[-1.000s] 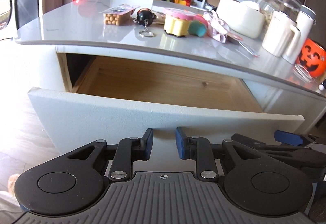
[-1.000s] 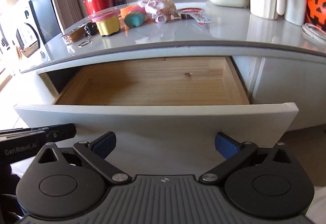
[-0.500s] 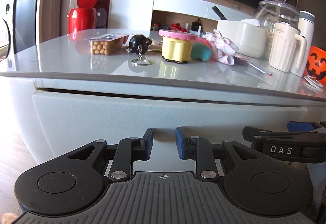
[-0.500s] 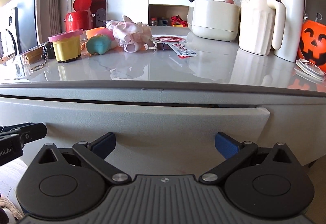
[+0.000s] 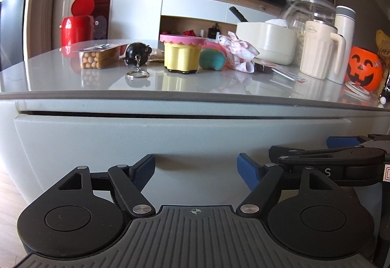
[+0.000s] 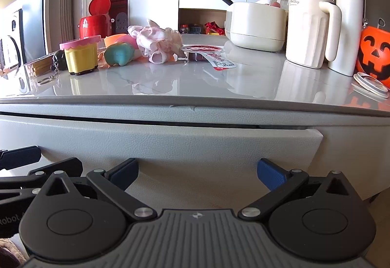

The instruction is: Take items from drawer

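The grey drawer front (image 5: 121, 136) (image 6: 170, 146) sits shut under the countertop, and its inside is hidden. My left gripper (image 5: 196, 165) is close in front of it, jaws opening with nothing between them. My right gripper (image 6: 197, 168) stands open and empty beside it, near the drawer's right end. On the countertop (image 5: 36, 78) lie a snack pack (image 5: 97, 59), a black keychain (image 5: 137, 54), a yellow cup with a pink lid (image 5: 181, 53) (image 6: 81, 56), a teal toy (image 5: 212, 61) (image 6: 119, 54) and a crumpled cloth (image 5: 237, 53) (image 6: 156, 42).
At the right of the counter stand a cream pot (image 6: 256, 24), a cream jug (image 6: 309, 29), a white flask (image 6: 348, 19), a glass jar (image 5: 309, 12) and an orange pumpkin bucket (image 6: 374, 56). A red canister (image 5: 76, 26) is at the far left.
The drawer, open and showing a bare wooden bottom a second ago, is now shut. Both views sank to counter level. The left jaws spread from nearly shut to wide.
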{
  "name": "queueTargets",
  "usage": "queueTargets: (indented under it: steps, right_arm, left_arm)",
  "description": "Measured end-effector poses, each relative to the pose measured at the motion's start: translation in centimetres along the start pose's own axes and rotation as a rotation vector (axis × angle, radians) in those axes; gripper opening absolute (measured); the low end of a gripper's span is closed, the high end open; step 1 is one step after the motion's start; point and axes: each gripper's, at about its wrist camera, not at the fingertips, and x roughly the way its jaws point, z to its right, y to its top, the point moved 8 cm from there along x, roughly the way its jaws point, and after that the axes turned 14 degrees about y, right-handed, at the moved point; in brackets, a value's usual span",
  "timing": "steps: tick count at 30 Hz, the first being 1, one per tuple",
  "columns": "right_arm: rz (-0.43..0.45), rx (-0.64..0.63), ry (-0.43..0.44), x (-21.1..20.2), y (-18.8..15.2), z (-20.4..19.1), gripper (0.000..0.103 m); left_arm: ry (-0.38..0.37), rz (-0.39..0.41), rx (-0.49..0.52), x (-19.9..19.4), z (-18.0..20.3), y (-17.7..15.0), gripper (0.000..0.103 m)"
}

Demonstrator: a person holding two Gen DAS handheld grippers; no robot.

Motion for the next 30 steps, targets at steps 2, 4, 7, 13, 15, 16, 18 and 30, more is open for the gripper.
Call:
queueTargets:
  steps: [2, 4, 7, 13, 15, 16, 18, 30]
  right_arm:
    - [-0.013, 0.001, 0.0, 0.0, 0.1, 0.0, 0.103]
    - [-0.015, 0.003, 0.0, 0.1, 0.1, 0.0, 0.103]
    - [-0.003, 0.0, -0.001, 0.1, 0.1, 0.0, 0.103]
    - [-0.01, 0.007, -0.001, 0.1, 0.2, 0.0, 0.103]
    - [-0.007, 0.005, -0.002, 0.1, 0.2, 0.0, 0.103]
    - [-0.007, 0.005, -0.002, 0.1, 0.2, 0.0, 0.103]
    - [-0.012, 0.01, -0.002, 0.2, 0.3, 0.0, 0.103]
    - [-0.023, 0.019, -0.005, 0.4, 0.4, 0.0, 0.103]
  left_arm:
    - [0.058, 0.0, 0.001, -0.3, -0.6, 0.2, 0.07]
    - [0.122, 0.016, -0.006, -0.6, -1.7, 0.1, 0.07]
    - [0.167, -0.007, -0.014, 0.1, -2.8, -0.2, 0.07]
    - [0.191, -0.004, -0.033, 0.7, -3.9, 0.0, 0.078]
    - [0.166, -0.002, -0.024, 0.9, -3.5, 0.0, 0.088]
    - [0.157, -0.003, -0.026, 1.0, -3.4, 0.1, 0.092]
    - [0.149, -0.011, -0.042, 1.2, -3.2, 0.3, 0.095]
    - [0.15, -0.035, -0.089, 1.8, -2.9, 0.8, 0.103]
